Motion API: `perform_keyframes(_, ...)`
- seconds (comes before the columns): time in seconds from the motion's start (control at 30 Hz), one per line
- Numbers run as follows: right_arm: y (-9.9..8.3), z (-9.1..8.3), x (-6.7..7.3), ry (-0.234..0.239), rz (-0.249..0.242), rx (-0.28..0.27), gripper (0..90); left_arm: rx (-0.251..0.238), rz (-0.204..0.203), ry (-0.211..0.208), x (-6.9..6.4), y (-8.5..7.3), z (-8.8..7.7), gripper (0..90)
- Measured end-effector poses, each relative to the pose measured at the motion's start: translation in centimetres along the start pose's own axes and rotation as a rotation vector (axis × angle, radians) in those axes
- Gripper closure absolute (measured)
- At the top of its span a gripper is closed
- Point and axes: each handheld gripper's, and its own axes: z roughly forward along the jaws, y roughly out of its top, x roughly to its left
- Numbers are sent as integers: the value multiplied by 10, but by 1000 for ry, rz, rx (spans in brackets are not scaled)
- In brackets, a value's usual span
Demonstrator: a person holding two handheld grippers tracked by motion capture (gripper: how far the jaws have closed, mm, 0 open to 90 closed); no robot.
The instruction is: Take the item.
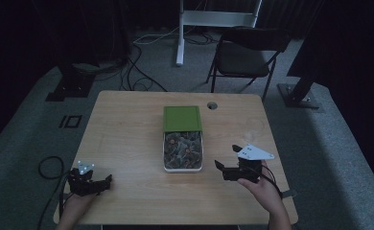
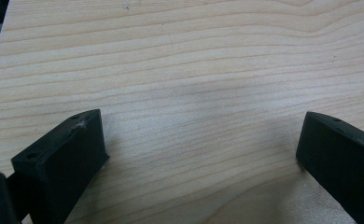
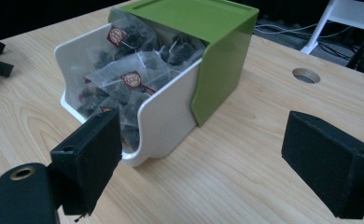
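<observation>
A dim room with grey carpet surrounds a light wooden desk (image 1: pixel 127 139), and a dark folding chair (image 1: pixel 245 55) stands beyond its far edge. At the middle of the desk sits a white box (image 1: pixel 183 167) with a green lid (image 1: pixel 182 118) slid back over its far half, and the open near half shows clear packets of tea bags (image 3: pixel 124 70). The right gripper (image 1: pixel 233 165) hovers just right of the box's near end, its jaws spread wide and empty, pointing toward the box. The left gripper (image 1: pixel 99 183) lies well to the left of the box near the desk's front edge, jaws released above bare wood. A round cable hole (image 1: pixel 212 105) lies beyond the lid's right corner.
</observation>
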Motion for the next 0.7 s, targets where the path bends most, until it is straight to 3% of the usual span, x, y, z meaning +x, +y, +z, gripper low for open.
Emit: perform_keyframes(0.7,17,22,19,61,-29,-3,126,1,0,0,0,0,0,19)
